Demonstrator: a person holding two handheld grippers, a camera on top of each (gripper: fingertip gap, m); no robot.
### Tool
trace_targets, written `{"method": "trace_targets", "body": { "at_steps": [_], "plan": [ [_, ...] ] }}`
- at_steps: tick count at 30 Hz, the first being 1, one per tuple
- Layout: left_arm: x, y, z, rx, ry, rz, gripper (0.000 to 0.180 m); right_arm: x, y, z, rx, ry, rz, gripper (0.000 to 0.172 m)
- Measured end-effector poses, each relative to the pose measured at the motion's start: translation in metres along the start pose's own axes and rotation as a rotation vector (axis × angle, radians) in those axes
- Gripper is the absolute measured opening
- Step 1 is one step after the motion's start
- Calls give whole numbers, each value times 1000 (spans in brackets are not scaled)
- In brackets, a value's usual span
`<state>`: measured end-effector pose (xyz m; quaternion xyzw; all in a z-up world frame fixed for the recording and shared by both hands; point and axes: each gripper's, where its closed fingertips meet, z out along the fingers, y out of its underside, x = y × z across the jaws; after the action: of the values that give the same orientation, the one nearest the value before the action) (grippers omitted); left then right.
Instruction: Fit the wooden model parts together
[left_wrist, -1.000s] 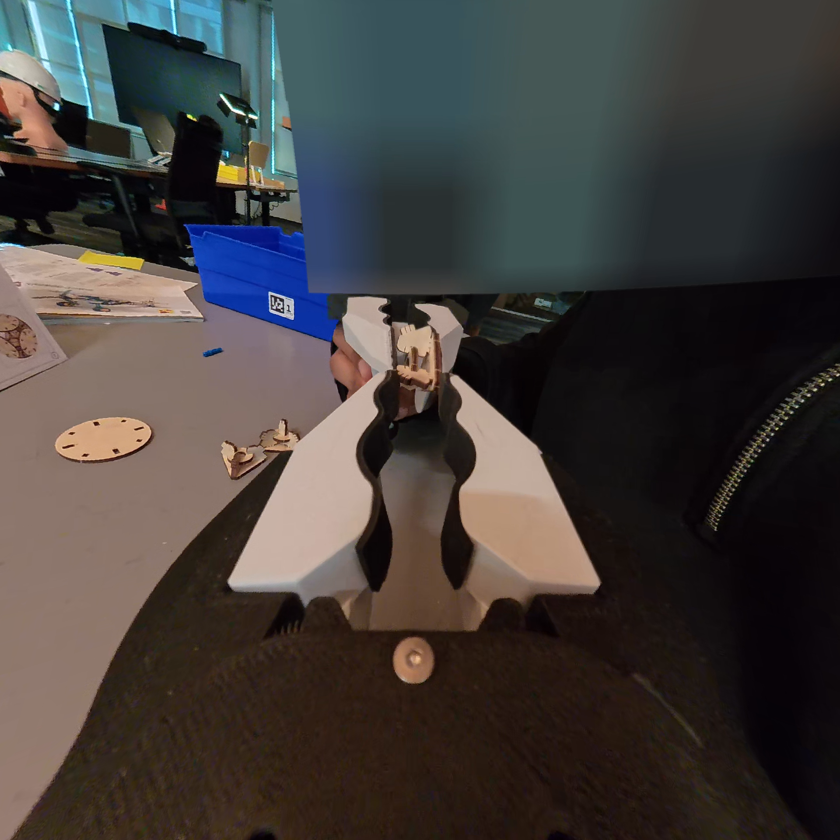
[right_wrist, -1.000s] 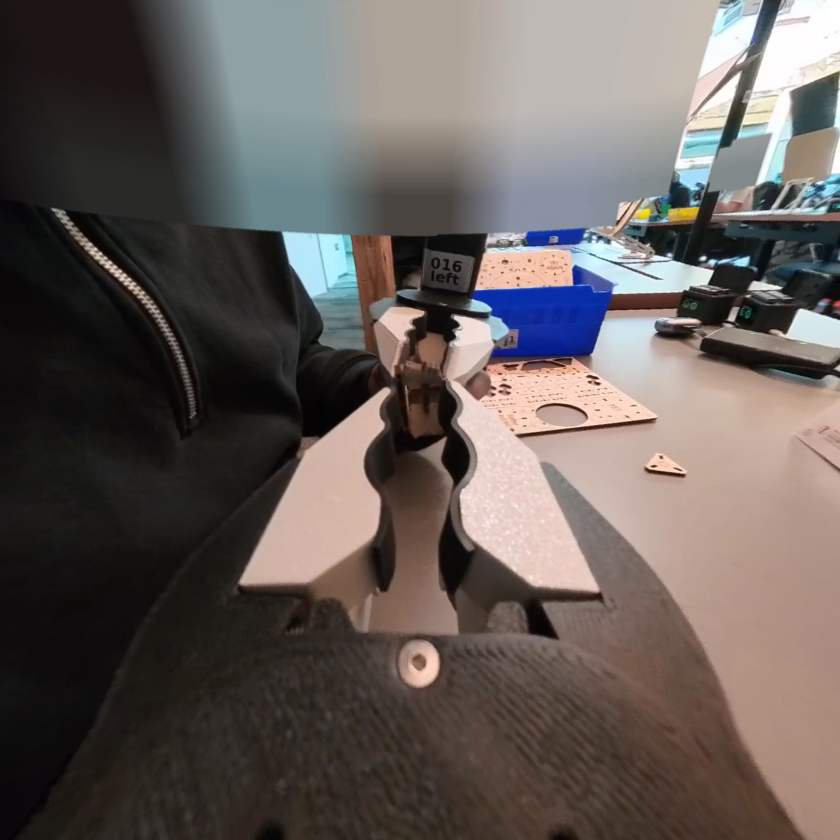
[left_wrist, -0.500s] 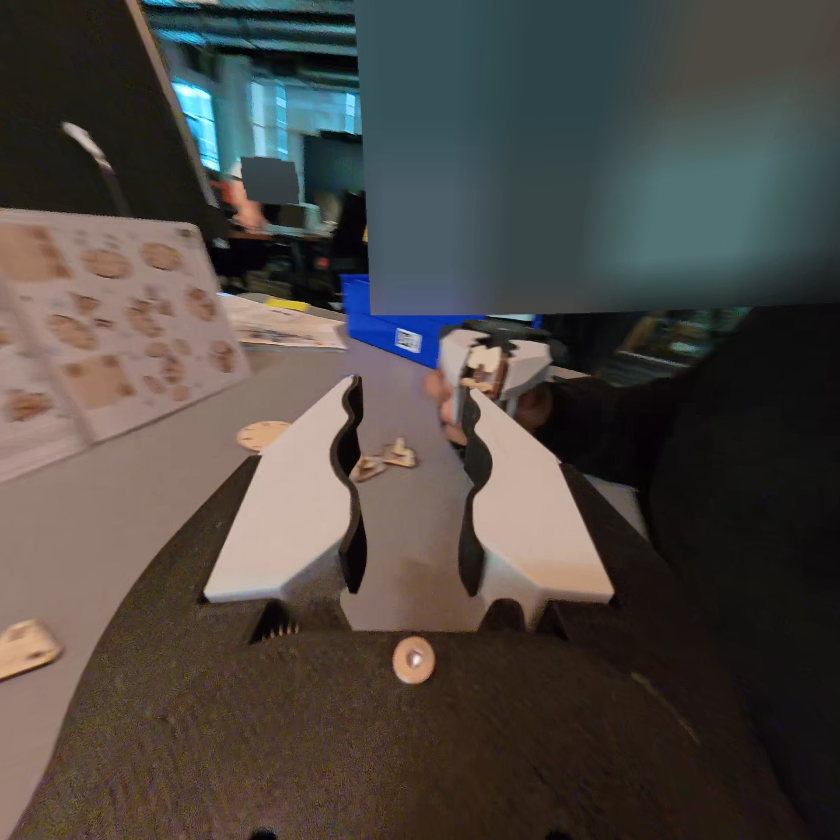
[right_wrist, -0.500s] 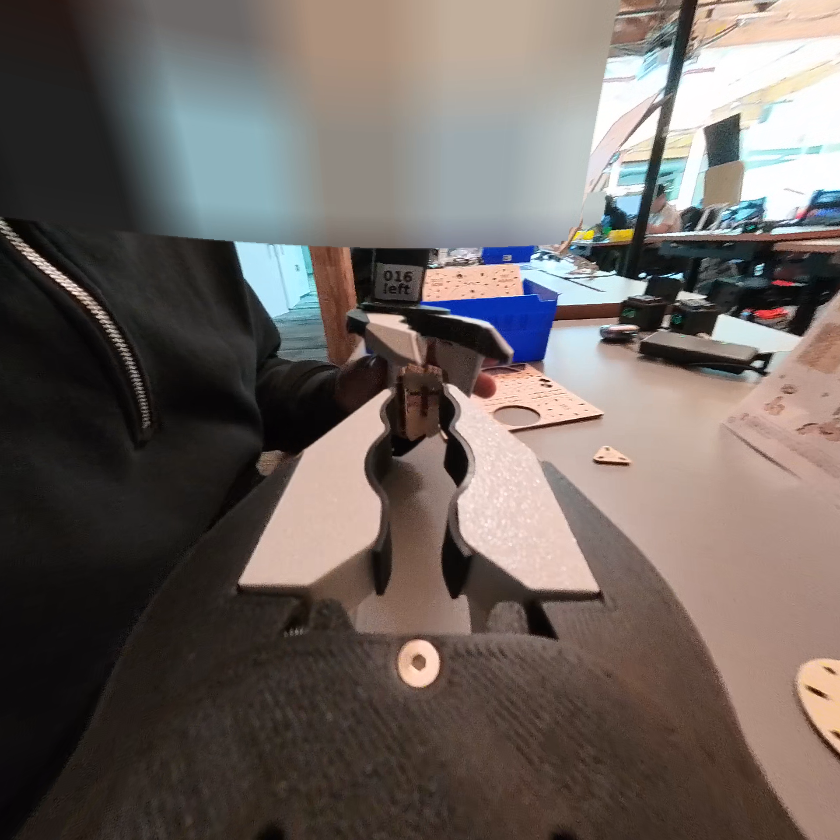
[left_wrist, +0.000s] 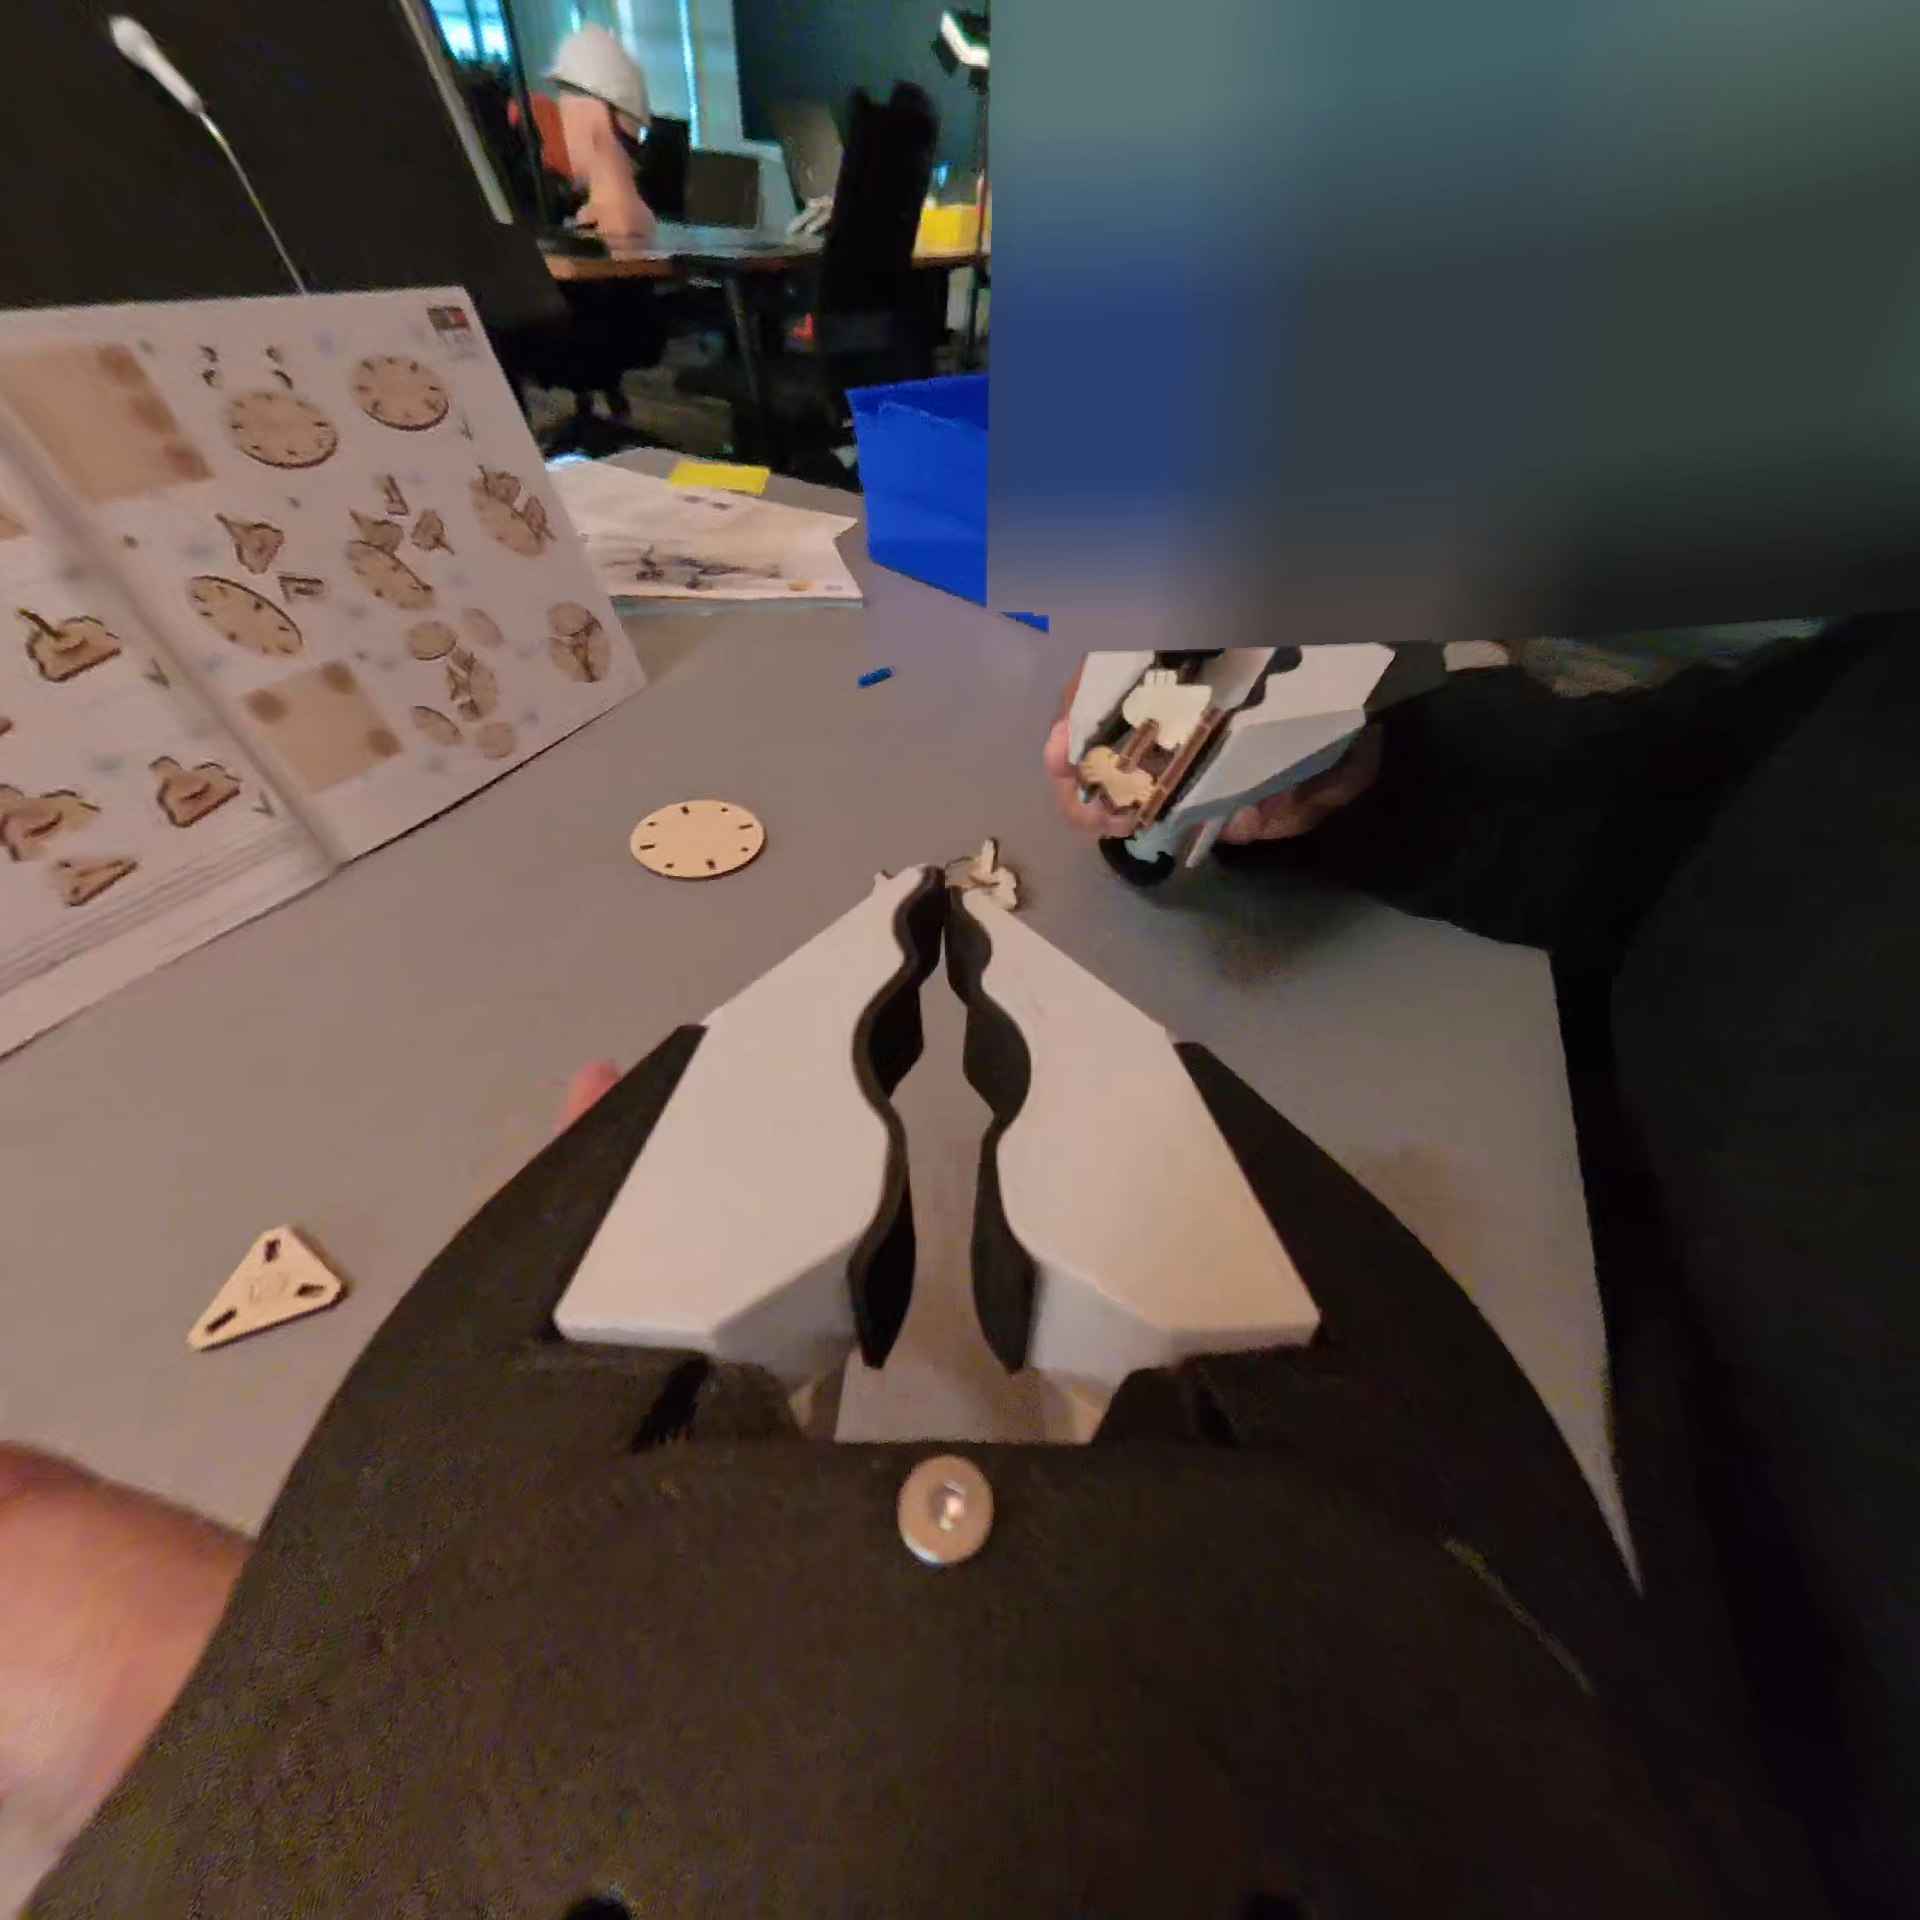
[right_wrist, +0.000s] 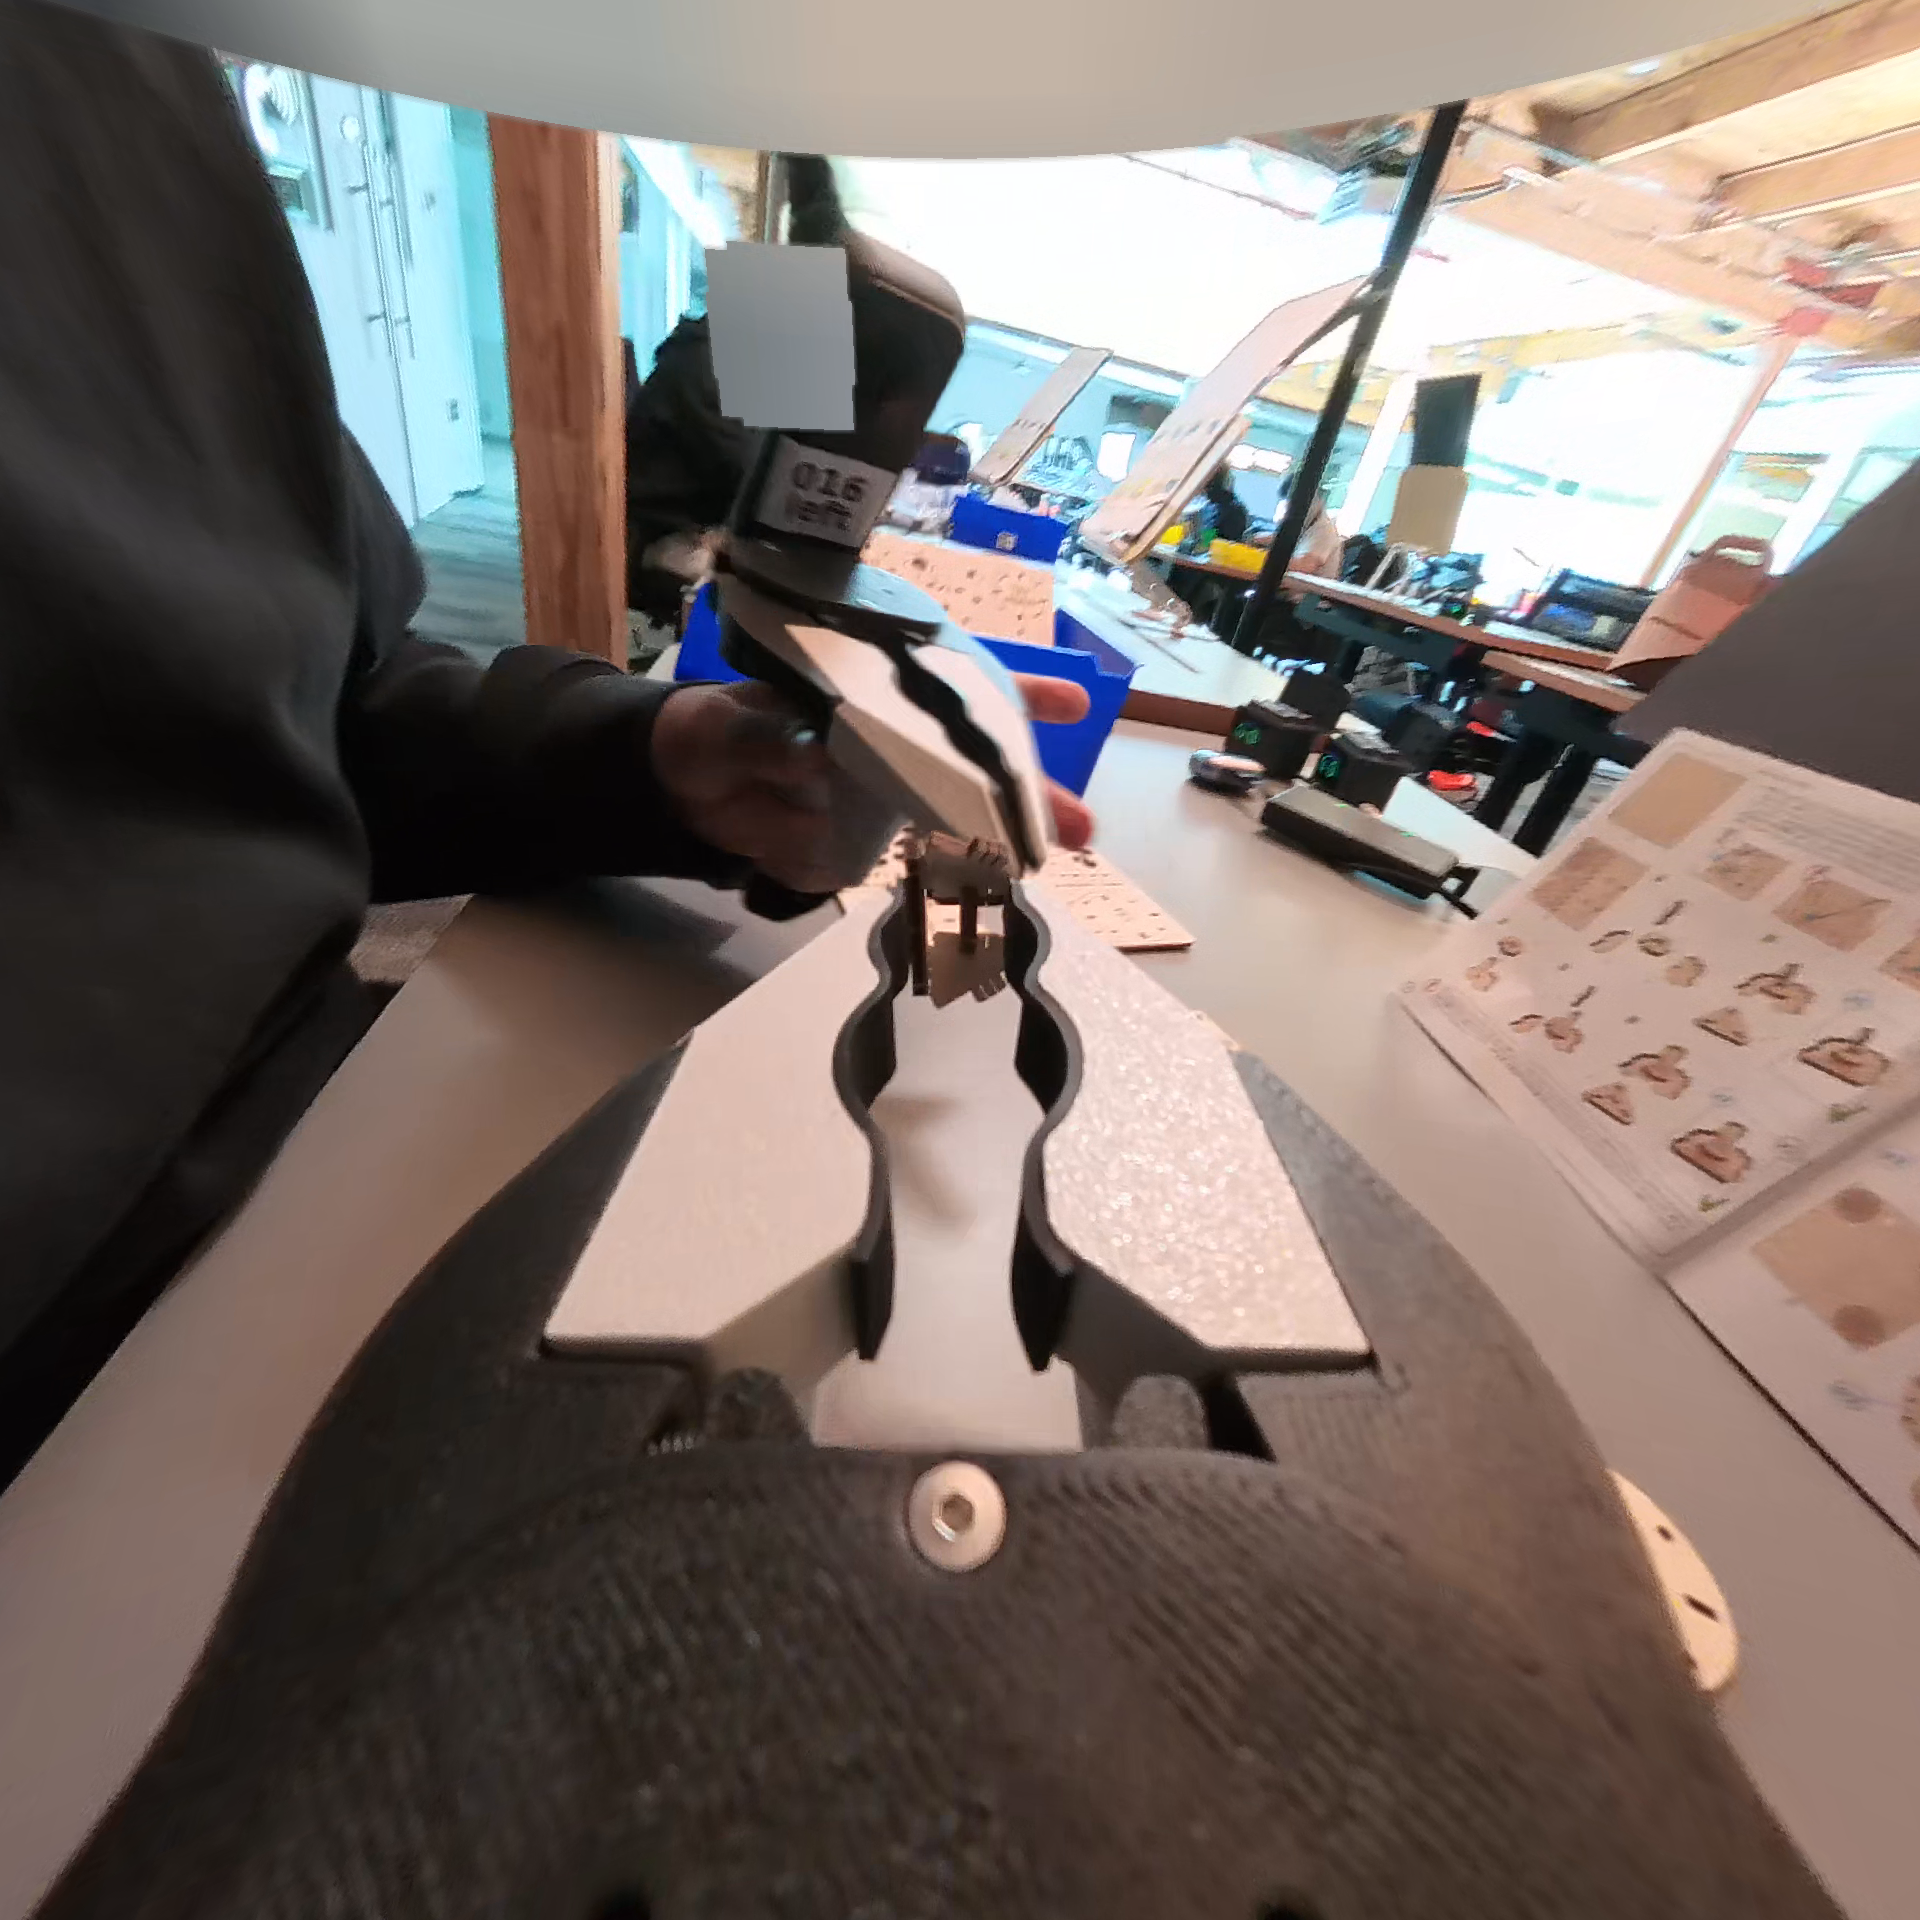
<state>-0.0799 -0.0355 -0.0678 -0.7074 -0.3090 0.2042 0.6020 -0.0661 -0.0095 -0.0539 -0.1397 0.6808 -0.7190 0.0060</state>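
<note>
Plywood sub-assembly (right_wrist: 951, 940), small and slotted: the right hand-held gripper (right_wrist: 956, 914) is clamping it between its pads, clear of the grey worktop (left_wrist: 436, 997). Left hand-held gripper (left_wrist: 940, 894) is sitting fully closed on nothing, tips just short of a loose wooden piece (left_wrist: 987, 878) at 1 o'clock; round disc (left_wrist: 696, 837) at 10 o'clock, triangular piece (left_wrist: 265, 1288) at 8 o'clock.

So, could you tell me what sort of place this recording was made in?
It looks like a shared workshop or maker-style office. On the grey table lie laser-cut wooden parts such as a slotted disc, beside an open assembly booklet. Behind are more desks, a blue bin and exposed timber ceiling beams.
</note>
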Motion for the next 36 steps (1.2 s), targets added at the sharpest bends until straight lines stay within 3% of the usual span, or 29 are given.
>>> {"method": "trace_targets", "body": {
  "at_steps": [3,8,11,13,16,20,24,27,36],
  "plan": [
    [13,0,3,-4,16,89,0,-1,-1,1,1,-9,41,15],
    [21,-4,6,56,86,-13,0,-5,-3,4,8,7,16,15],
    [31,-8,-2,94,231,-66,55,-6,-4,3,20,-6,26,15],
    [34,-8,-4,101,267,-66,82,-5,-5,2,28,-13,41,15],
    [42,-9,-5,133,275,2,93,-9,-4,2,36,-54,76,15],
    [54,-12,-7,169,326,15,62,-20,-4,3,48,-134,138,16],
    [62,-6,-4,143,362,7,52,-28,-3,5,51,-192,183,15],
    [64,-6,-3,147,357,17,32,-32,-4,6,53,-214,202,15],
    [61,-11,-4,185,337,8,19,-31,-9,5,72,-181,162,15]
  ]
}}
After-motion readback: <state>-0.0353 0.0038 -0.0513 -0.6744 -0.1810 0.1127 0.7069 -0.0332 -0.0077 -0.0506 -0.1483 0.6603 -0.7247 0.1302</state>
